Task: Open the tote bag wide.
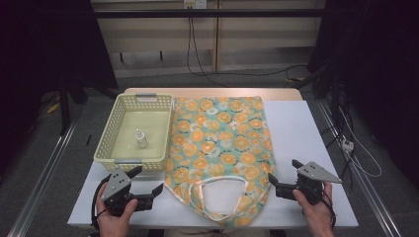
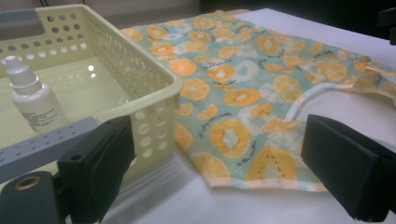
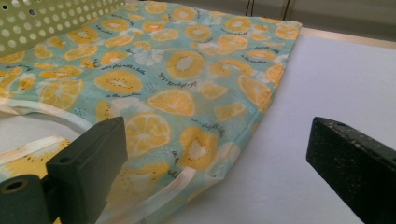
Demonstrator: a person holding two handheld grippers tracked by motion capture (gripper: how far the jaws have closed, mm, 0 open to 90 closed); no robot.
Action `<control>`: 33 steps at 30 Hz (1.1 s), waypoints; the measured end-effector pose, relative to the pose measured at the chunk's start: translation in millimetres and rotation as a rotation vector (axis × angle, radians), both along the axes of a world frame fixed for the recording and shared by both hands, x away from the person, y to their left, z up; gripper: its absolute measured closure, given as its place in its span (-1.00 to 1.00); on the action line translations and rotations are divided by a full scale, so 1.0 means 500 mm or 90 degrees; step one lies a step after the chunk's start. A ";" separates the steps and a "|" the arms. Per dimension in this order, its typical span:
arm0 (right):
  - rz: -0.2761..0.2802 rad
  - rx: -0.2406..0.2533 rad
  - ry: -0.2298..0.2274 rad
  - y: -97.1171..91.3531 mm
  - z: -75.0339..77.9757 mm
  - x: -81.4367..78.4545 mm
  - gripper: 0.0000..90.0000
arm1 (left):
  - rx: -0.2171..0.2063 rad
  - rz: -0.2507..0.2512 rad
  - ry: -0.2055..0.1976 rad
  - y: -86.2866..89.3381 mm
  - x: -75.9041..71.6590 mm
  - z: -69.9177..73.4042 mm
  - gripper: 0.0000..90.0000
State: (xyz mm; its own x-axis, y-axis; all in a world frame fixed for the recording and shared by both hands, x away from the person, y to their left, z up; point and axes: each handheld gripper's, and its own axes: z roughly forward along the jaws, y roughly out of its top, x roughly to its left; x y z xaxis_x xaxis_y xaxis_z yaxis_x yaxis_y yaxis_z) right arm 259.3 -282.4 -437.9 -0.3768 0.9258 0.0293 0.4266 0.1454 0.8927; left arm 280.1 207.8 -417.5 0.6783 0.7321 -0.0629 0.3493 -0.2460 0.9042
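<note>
We hold the left gripper [image 1: 148, 180] and right gripper [image 1: 283, 175] near the table's [image 1: 306, 133] front edge, jaws wide, nothing between them. Citrus-print tote bag [image 1: 217, 148] lies flat between them, reaching back; beside it, left, yellow basket [image 1: 106, 136] holds a small bottle [image 1: 141, 138].

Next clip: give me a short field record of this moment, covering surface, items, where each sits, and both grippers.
surface: white table top
bag: fruit-print cloth bag lying flat at the middle, handles toward the person
basket: pale yellow perforated basket left of the bag, touching its edge
bottle: small white dropper bottle upright inside the basket
left gripper: jaws open, nothing between them, near the basket's near corner
right gripper: jaws open, nothing between them, at the bag's near right corner
</note>
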 end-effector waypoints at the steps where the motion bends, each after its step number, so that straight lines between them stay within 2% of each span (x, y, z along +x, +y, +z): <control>1: 0.004 0.002 0.000 0.002 0.000 0.001 -0.88 | 0.001 0.002 0.001 0.001 0.002 0.000 -0.79; 9: 0.022 0.005 0.014 0.006 -0.003 0.003 -0.88 | 0.002 0.007 0.005 0.002 0.006 -0.001 -0.79; 13: 0.024 -0.012 0.014 0.014 -0.002 0.003 -0.88 | 0.006 0.002 0.008 0.003 0.005 -0.001 -0.80; 14: 0.029 -0.025 0.020 0.021 -0.003 0.003 -0.88 | 0.006 0.002 0.008 0.003 0.005 -0.001 -0.80; 17: 0.043 -0.029 0.019 0.027 -0.001 0.003 -0.88 | 0.009 0.000 0.008 0.003 0.005 -0.001 -0.80; 19: 0.067 -0.029 0.021 0.040 0.007 0.003 -0.88 | 0.008 -0.001 0.008 0.003 0.005 -0.001 -0.80; 20: 0.067 -0.029 0.021 0.040 0.007 0.003 -0.88 | 0.008 -0.002 0.008 0.003 0.006 -0.001 -0.80; 22: 0.092 -0.027 0.025 0.059 0.017 0.003 -0.79 | 0.008 -0.002 0.008 0.004 0.005 -0.001 -0.80; 23: 0.092 -0.027 0.025 0.059 0.017 0.003 -0.79 | 0.007 -0.001 0.008 0.005 0.005 -0.001 -0.80; 26: 0.134 -0.037 0.043 0.097 0.029 0.001 -0.74 | 0.008 -0.005 0.010 0.007 0.002 -0.001 -0.80; 27: 0.134 -0.037 0.043 0.097 0.029 0.001 -0.74 | 0.007 -0.004 0.009 0.006 0.001 -0.001 -0.80; 28: 0.148 -0.047 0.054 0.108 0.033 0.000 -0.71 | 0.011 -0.005 0.004 0.007 0.001 0.000 -0.80; 29: 0.178 -0.064 0.061 0.134 0.042 -0.003 -0.69 | 0.013 -0.004 0.004 0.006 0.001 0.001 -0.80; 31: 0.206 -0.071 0.050 0.158 0.051 -0.008 -0.69 | 0.013 -0.005 0.004 0.004 0.000 0.001 -0.80; 33: 0.224 -0.075 0.052 0.179 0.060 -0.013 -0.71 | 0.015 -0.006 0.004 0.003 -0.001 0.001 -0.80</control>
